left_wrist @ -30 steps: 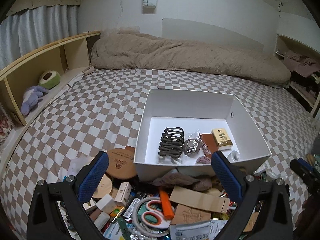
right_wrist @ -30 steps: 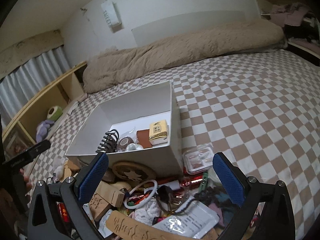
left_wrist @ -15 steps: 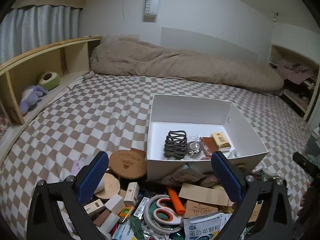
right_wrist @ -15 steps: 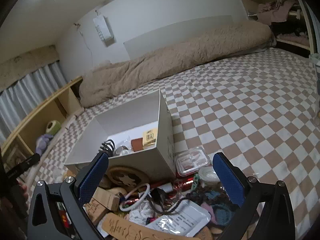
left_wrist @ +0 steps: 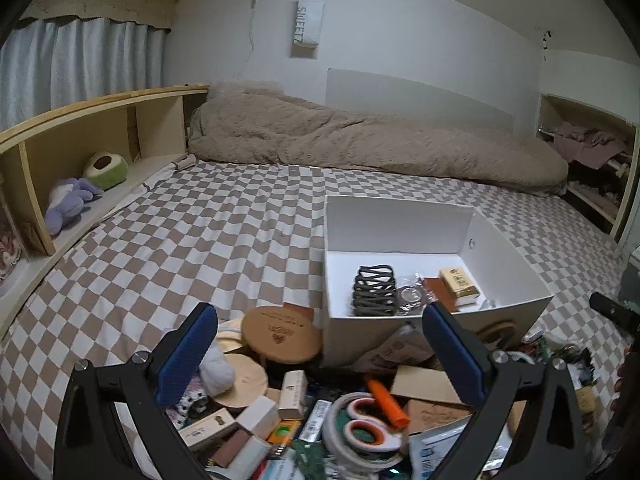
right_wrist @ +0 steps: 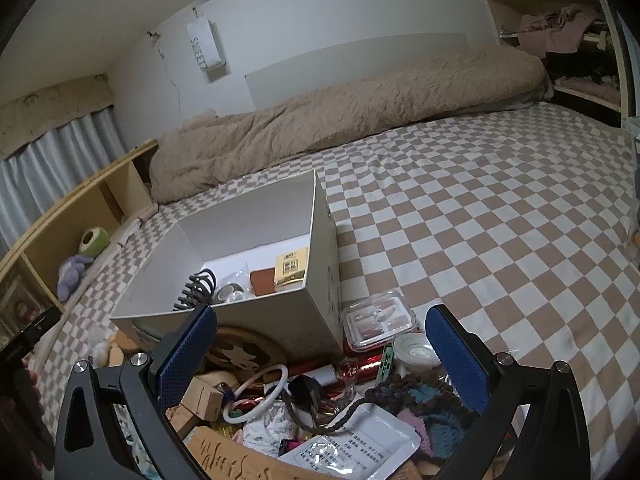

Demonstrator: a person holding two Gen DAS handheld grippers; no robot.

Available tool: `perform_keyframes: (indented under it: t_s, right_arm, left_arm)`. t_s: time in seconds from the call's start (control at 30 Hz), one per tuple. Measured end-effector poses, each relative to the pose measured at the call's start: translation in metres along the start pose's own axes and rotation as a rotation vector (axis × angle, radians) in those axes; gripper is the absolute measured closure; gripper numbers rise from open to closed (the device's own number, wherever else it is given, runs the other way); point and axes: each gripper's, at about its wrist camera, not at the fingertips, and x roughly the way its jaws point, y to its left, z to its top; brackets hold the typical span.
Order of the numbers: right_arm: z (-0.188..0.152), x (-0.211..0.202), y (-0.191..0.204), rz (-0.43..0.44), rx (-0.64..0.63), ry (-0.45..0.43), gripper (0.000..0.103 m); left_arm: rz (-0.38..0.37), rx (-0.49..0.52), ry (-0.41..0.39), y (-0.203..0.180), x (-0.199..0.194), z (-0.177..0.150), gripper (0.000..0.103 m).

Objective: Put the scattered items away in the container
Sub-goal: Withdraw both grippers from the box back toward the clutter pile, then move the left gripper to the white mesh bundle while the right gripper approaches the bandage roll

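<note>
A white open box [left_wrist: 404, 222] stands on the checkered bed; it also shows in the right wrist view [right_wrist: 248, 216]. It holds a black hair claw [left_wrist: 374, 290], a brown pouch and a small gold pack [left_wrist: 459, 280]. In front of it lies a pile of loose items: a round wooden lid [left_wrist: 282, 334], orange-handled scissors [left_wrist: 370, 432], small cartons, and in the right wrist view a white ring [right_wrist: 258, 398], a clear case [right_wrist: 376, 320] and a knitted piece [right_wrist: 416, 404]. My left gripper [left_wrist: 320, 356] is open and empty above the pile. My right gripper [right_wrist: 320, 356] is open and empty too.
A beige duvet [left_wrist: 360, 140] lies along the far edge of the bed. A wooden shelf [left_wrist: 80, 152] with plush toys runs along the left. A cluttered shelf [left_wrist: 592, 152] stands at the far right.
Both grippers have pulled back and tilted up; the box and pile now sit lower and farther off in both views. Both stay open and empty.
</note>
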Motion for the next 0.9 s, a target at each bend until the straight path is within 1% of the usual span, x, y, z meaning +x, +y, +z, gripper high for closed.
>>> perform_keyframes:
  t_s: [0.33, 0.47, 0.57, 0.77, 0.87, 0.9]
  right_arm:
    - [-0.006, 0.006, 0.006, -0.007, -0.016, 0.036, 0.000]
    - [-0.007, 0.009, 0.006, -0.013, -0.016, 0.049, 0.000]
    - [-0.007, 0.010, 0.006, -0.015, -0.012, 0.057, 0.000]
    - [-0.008, 0.014, 0.000, -0.022, 0.017, 0.082, 0.000]
    - [-0.007, 0.014, -0.006, -0.002, 0.065, 0.092, 0.000]
    - [-0.006, 0.014, -0.009, -0.009, 0.086, 0.096, 0.000]
  left_arm:
    - [0.013, -0.107, 0.019, 0.039, 0.001, -0.010, 0.000]
    - [0.043, -0.165, 0.030, 0.058, 0.000, -0.016, 0.000]
    - [0.067, -0.204, 0.064, 0.071, 0.005, -0.019, 0.000]
    - [0.157, -0.278, 0.138, 0.094, 0.022, -0.031, 0.000]
    - [0.163, -0.308, 0.174, 0.101, 0.033, -0.037, 0.000]
    - [0.160, -0.319, 0.183, 0.103, 0.036, -0.039, 0.000]
